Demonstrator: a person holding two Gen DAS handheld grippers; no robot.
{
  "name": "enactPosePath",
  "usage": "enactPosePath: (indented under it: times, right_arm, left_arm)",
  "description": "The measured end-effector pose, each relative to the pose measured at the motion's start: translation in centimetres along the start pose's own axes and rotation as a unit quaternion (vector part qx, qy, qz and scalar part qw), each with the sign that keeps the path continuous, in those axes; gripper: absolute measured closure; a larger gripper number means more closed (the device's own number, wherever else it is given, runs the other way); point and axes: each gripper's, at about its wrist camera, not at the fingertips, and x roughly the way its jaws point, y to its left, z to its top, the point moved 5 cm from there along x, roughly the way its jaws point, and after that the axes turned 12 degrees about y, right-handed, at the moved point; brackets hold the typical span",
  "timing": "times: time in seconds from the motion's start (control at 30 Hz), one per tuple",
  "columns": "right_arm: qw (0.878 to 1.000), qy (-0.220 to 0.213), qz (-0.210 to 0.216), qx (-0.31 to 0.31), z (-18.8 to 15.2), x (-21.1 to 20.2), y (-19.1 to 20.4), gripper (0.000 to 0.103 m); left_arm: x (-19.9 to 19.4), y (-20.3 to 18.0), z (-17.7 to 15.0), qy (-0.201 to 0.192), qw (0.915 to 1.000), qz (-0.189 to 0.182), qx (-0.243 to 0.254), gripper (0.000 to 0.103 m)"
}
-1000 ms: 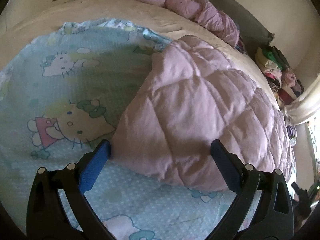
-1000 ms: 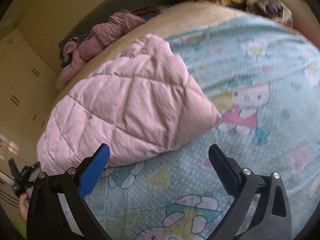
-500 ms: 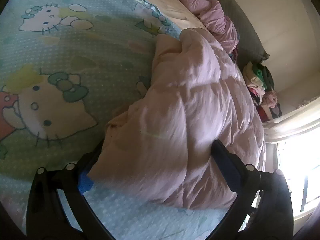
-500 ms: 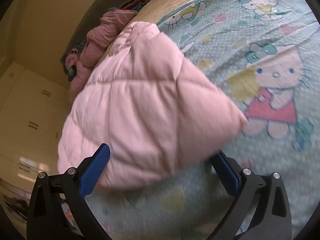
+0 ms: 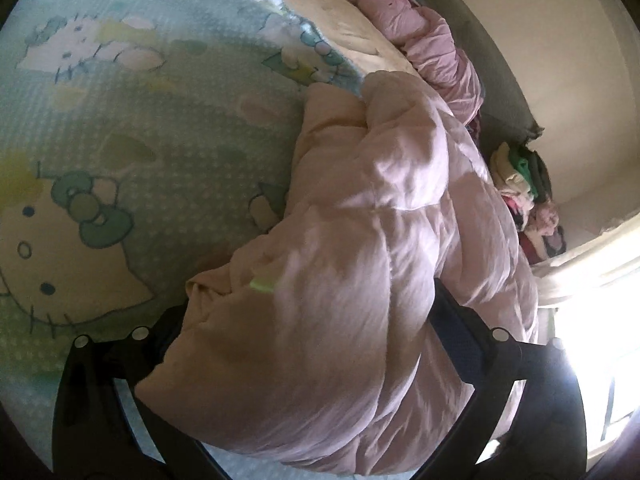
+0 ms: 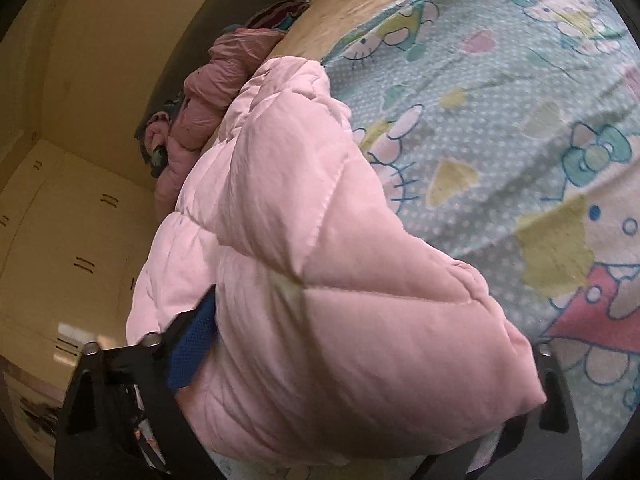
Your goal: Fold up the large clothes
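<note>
A pale pink quilted puffer jacket lies folded on a bed with a light blue Hello Kitty sheet. In the left wrist view my left gripper is open, its jaws wide apart around one corner of the jacket, which fills the gap and hides the left pad. In the right wrist view the jacket bulges between the jaws of my right gripper, which is also open; its blue left pad presses the jacket's side and the right pad is hidden by fabric.
A second, darker pink jacket lies bunched at the bed's far edge, also in the right wrist view. A pile of mixed clothes sits beyond the bed by a bright window. Cream cabinets stand beside the bed.
Both grippers have moved forward onto the jacket; it was just ahead of the open jaws and now fills the gap between them on both sides. The jaws stay wide.
</note>
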Motion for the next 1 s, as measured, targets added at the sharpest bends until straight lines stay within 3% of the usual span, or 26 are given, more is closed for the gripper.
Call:
enactPosePath:
  times: [0.13, 0.23, 0.47, 0.8, 1.0]
  right_arm:
    - [1.0, -0.004, -0.003, -0.024, -0.1, -0.1, 0.9, 0.043]
    - [0.998, -0.016, -0.027, -0.059, -0.6, -0.5, 2.5, 0.056]
    - [0.983, -0.054, -0.075, -0.16, -1.9, -2.9, 7.5, 0.069]
    - [0.951, -0.086, -0.086, -0.285, -5.7, -5.9, 15.2, 0.072]
    - [0.934, -0.098, -0.098, -0.329, -8.8, -7.4, 17.4, 0.072]
  left_arm:
    - [-1.4, -2.3, 0.0, -0.028, 0.9978, 0.018, 0.058, 0.05]
    - [-2.6, -3.9, 0.1, -0.046, 0.9942, 0.03, 0.092, 0.06]
    - [-5.2, -5.5, -0.1, -0.074, 0.9882, 0.033, 0.129, 0.068]
    - [-8.4, -7.2, -1.1, -0.105, 0.9808, 0.04, 0.159, 0.07]
    - [-10.2, -6.2, -2.9, -0.111, 0.9819, 0.036, 0.149, 0.07]
